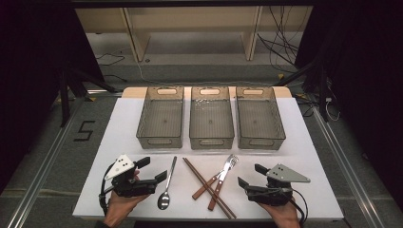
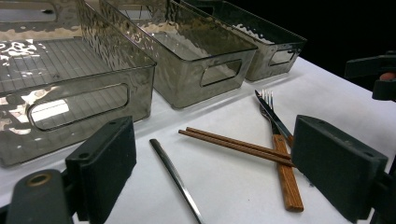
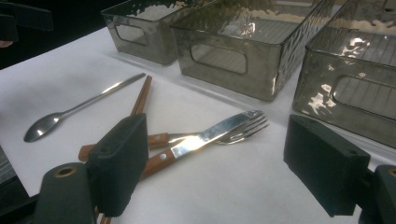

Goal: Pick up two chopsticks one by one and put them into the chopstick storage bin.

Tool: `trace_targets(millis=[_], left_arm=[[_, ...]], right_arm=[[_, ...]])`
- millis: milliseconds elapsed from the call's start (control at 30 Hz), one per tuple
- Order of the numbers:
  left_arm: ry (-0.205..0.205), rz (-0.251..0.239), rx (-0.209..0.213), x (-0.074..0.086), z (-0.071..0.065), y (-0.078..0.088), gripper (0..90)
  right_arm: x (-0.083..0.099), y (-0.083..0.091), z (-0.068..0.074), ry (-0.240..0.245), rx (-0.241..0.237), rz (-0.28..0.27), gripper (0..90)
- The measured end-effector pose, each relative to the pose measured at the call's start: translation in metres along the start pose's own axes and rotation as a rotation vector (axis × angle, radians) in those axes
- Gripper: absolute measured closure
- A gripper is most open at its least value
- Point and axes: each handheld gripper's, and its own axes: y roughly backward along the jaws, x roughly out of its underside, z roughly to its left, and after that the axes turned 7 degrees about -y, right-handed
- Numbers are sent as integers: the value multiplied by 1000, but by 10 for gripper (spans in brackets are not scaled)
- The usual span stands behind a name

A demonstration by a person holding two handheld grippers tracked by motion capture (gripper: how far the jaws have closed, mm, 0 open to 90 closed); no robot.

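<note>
1. We see the left gripper (image 1: 154, 169) low over the near left of the white table (image 1: 313, 156), its jaws spread wide with nothing between the pads.
2. We see the right gripper (image 1: 251, 175) low over the near right of the table, its jaws likewise wide apart and empty.
3. Between the two grippers lies the cutlery. The spoon (image 1: 167, 187) is nearest the left gripper: all bright metal, slim straight handle pointing far, oval bowl at the near end.
4. The chopsticks (image 1: 206, 186), a dark reddish-brown wooden pair, lie side by side on a diagonal from far left to near right.
5. The knife (image 1: 221, 177) has a shiny blade and a wooden handle with pale rivets; it lies across the chopsticks, blade pointing far right.
6. The fork (image 1: 215, 178) also has a wooden handle and metal tines; it crosses under the knife, and its tines lie just beside the knife's tip.
7. Three smoky translucent bins stand in a row on the far half of the table: left bin (image 1: 160, 118), middle bin (image 1: 211, 118), right bin (image 1: 260, 118). Each has rippled walls, a ribbed floor and slot handles.
</note>
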Motion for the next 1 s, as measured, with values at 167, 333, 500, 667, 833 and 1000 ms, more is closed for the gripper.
trace_targets(millis=[167, 333, 500, 667, 833, 1000], left_arm=[[0, 0, -1, 0, 0, 0, 138], [-1, -1, -2, 0, 0, 0, 138], [0, -1, -3, 0, 0, 0, 138], [0, 0, -4, 0, 1, 0, 138], [2, -1, -6, 0, 1, 0, 138], [3, -2, -6, 0, 1, 1, 138]], right_arm=[[-3, 1, 1, -5, -6, -2, 234], [-8, 1, 3, -14, -19, 24, 236], [-17, -1, 8, -19, -38, 79, 246], [-22, -9, 10, -44, -67, 176, 277], [-24, -21, 14, -66, -89, 289, 329], [-20, -32, 20, -74, -116, 411, 360]])
